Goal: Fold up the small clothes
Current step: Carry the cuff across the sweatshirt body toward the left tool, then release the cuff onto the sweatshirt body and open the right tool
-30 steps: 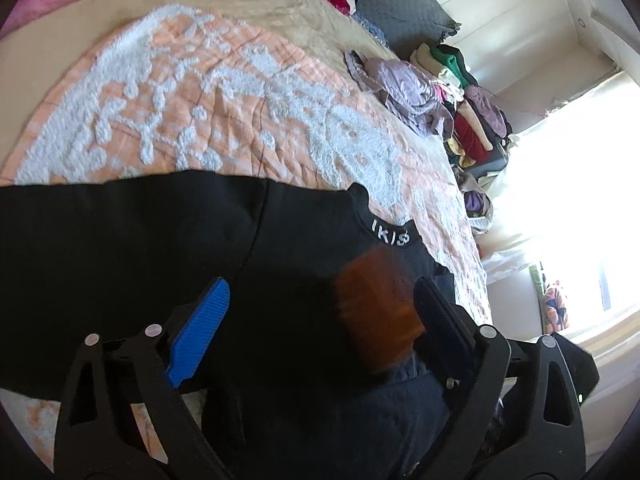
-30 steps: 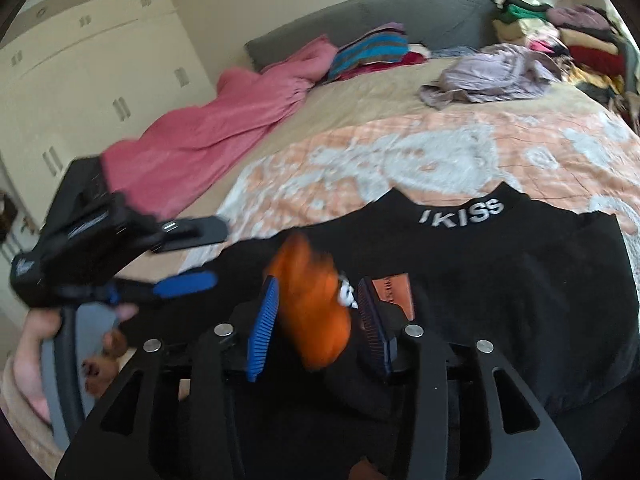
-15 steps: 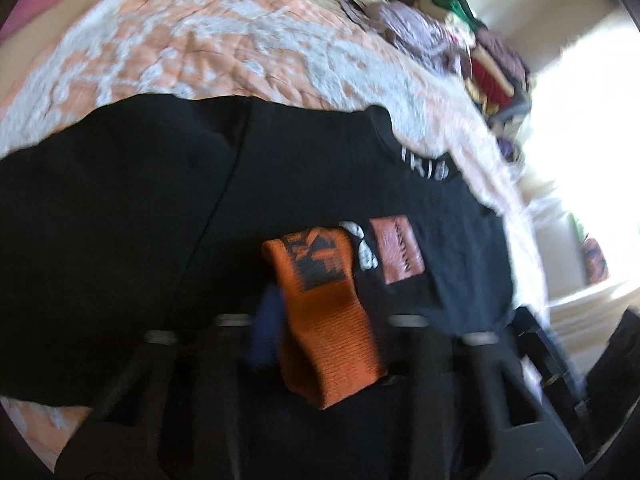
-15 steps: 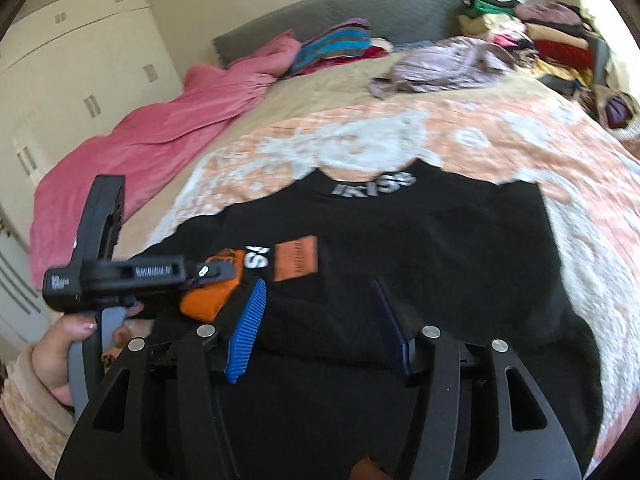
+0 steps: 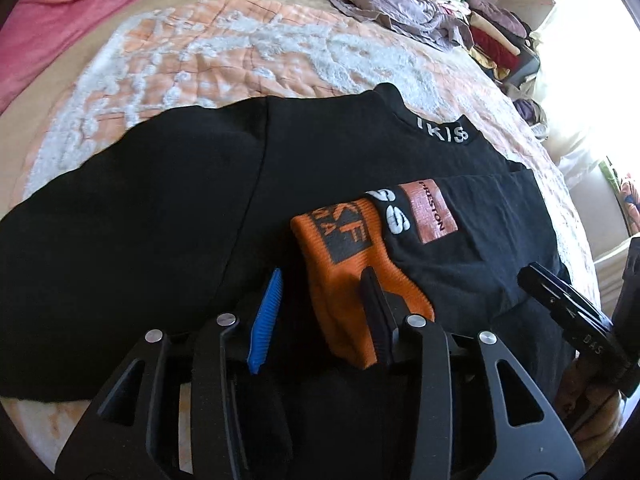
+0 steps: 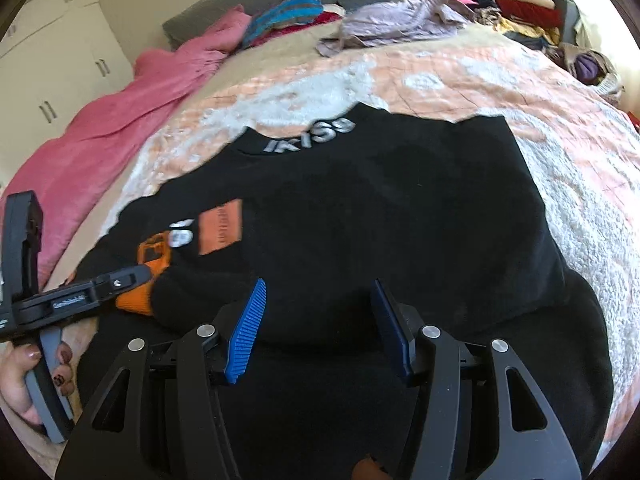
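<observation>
Sleeve cuff (image 5: 352,280) lies folded across black shirt (image 5: 160,220). Left gripper (image 5: 320,316) straddles it, jaws apart; right gripper (image 6: 316,328) spread, empty, likely freed for regrasp.

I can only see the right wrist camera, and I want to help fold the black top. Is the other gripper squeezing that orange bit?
Observer: No. In the left wrist view the left gripper is open, and one finger just lies over the orange cuff.
Operator: The orange square is all blurry for me. What does it say?
Observer: The orange patch reads PRESTON.
Operator: Is there writing on the cuff too?
Observer: Yes, big black block letters. A K and an F can be read.
</observation>
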The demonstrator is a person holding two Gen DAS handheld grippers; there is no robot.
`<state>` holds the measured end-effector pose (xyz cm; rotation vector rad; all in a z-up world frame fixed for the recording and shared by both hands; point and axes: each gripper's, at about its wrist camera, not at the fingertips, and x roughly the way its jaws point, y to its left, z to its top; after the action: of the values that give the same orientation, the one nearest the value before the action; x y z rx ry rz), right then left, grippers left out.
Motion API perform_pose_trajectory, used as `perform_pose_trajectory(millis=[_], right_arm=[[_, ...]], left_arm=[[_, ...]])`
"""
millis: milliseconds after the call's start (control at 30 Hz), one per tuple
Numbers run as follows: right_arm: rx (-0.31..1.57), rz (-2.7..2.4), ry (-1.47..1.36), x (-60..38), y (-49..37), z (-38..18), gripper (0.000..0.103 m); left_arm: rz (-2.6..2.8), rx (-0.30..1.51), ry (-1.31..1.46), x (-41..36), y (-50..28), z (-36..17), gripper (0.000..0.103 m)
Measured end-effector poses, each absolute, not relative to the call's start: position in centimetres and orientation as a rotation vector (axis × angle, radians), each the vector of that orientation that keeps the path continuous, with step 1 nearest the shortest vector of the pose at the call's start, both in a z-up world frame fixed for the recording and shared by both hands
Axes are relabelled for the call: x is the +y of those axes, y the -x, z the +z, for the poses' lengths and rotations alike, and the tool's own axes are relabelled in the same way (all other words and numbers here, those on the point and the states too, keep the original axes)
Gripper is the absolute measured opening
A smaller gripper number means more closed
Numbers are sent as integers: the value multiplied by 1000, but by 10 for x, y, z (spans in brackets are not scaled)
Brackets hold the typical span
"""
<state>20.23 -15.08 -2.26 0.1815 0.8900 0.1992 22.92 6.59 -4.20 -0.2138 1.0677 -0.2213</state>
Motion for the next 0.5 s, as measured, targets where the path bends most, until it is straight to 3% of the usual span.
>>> perform_pose_trajectory(millis=[33, 167, 233, 500], right_arm=[[874, 212, -174, -147, -199, -18, 66], [827, 254, -126, -131, -190, -2, 71], [812, 267, -122, -125, -187, 3, 81], [772, 293, -110, -105, -177, 19, 94]], left_arm=[[-221, 1062, 215, 67, -227, -40, 35], [-210, 1035, 228, 75, -214, -29, 47], [-206, 1024, 235, 77, -208, -24, 49], [-161, 976, 247, 94, -192, -7, 72]])
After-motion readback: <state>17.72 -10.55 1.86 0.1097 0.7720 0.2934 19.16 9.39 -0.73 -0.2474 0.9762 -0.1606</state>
